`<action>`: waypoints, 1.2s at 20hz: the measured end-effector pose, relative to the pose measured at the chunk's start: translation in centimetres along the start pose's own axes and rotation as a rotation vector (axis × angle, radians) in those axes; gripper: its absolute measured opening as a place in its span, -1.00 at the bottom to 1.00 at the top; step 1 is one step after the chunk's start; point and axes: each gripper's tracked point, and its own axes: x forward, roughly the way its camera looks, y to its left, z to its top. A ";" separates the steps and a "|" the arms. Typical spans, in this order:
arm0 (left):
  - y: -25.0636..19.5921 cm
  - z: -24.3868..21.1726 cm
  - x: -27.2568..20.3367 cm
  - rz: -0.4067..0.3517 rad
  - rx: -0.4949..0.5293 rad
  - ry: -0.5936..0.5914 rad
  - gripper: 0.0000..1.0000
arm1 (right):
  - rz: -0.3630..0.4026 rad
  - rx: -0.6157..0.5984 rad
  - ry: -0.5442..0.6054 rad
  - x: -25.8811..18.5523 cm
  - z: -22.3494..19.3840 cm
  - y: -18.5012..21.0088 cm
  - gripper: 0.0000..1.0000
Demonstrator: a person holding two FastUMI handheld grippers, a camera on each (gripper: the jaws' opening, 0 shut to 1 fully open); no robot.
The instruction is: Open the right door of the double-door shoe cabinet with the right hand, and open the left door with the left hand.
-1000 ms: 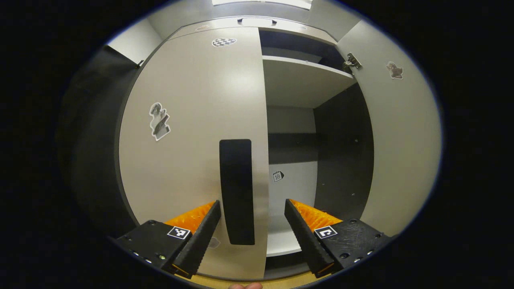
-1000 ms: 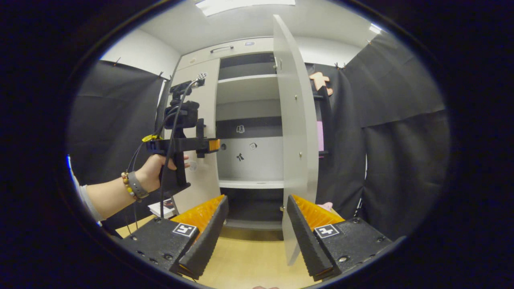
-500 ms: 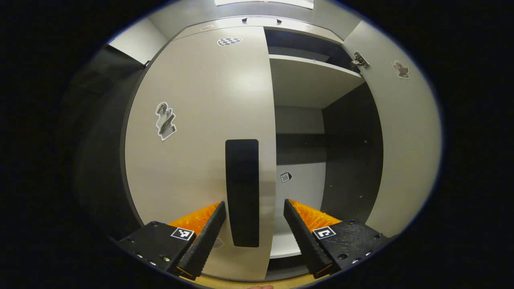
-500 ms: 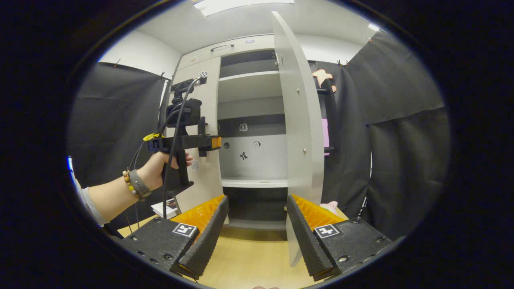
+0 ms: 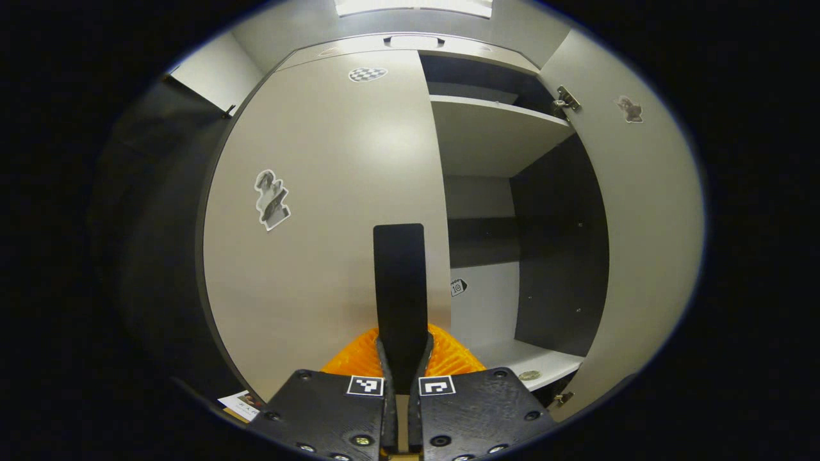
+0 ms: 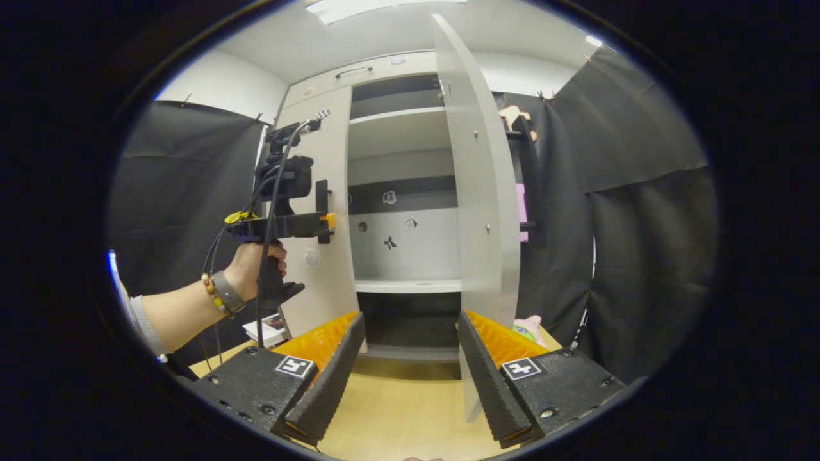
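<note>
— 2 fingers of the left gripper are seen pressed together at the bottom of the left gripper view. On what are they closed?

— They are clamped on the lower end of the black handle of the left door, 1 finger on each side of it. The handle stands upright near the door's inner edge, and the door is seen flat across the cabinet front, not swung out.

— How is the right gripper held?

— Its 2 fingers are spread wide apart in the right gripper view, with nothing between them. Wooden floor is seen beneath them.

— And beyond it?

— The right door is seen swung out, nearly edge-on, with its lower corner just beside the right-hand finger; contact cannot be told. To the left, a hand with a beaded bracelet and a band at the wrist is wrapped around the grip of the left gripper, which is set against the left door.

— What is shown farther in?

— The shoe cabinet is open on its right half: 2 pale shelves are seen, an upper shelf and a lower shelf, with a dark band and a few small stickers on the back panel. On the left door 2 stickers are seen, a checkered sticker near the top and a figure sticker lower down. A hinge is fixed at the top of the right door.
</note>
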 end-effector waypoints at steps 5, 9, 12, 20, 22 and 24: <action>0.0 0.0 -0.7 -0.001 0.000 0.017 -0.89 | -0.025 0.013 0.003 -0.4 -0.3 -0.8 0.84; 0.1 0.3 -2.4 -0.021 -0.010 0.019 -0.89 | -0.036 0.016 0.009 -0.6 -0.6 -0.9 0.84; 0.6 0.5 -3.9 -0.029 0.001 0.012 -0.89 | -0.030 0.022 0.007 -0.8 -0.7 -0.4 0.84; 3.4 0.6 -7.8 -0.022 -0.007 0.000 -0.89 | -0.003 0.020 0.005 -0.9 -1.1 2.1 0.84; 4.4 0.7 -9.0 -0.009 -0.010 -0.002 -0.89 | -0.001 0.020 0.005 -0.7 -1.0 2.5 0.84; 6.1 0.8 -10.3 0.013 -0.005 0.002 -0.90 | -0.002 0.025 0.004 -0.5 -0.8 2.5 0.84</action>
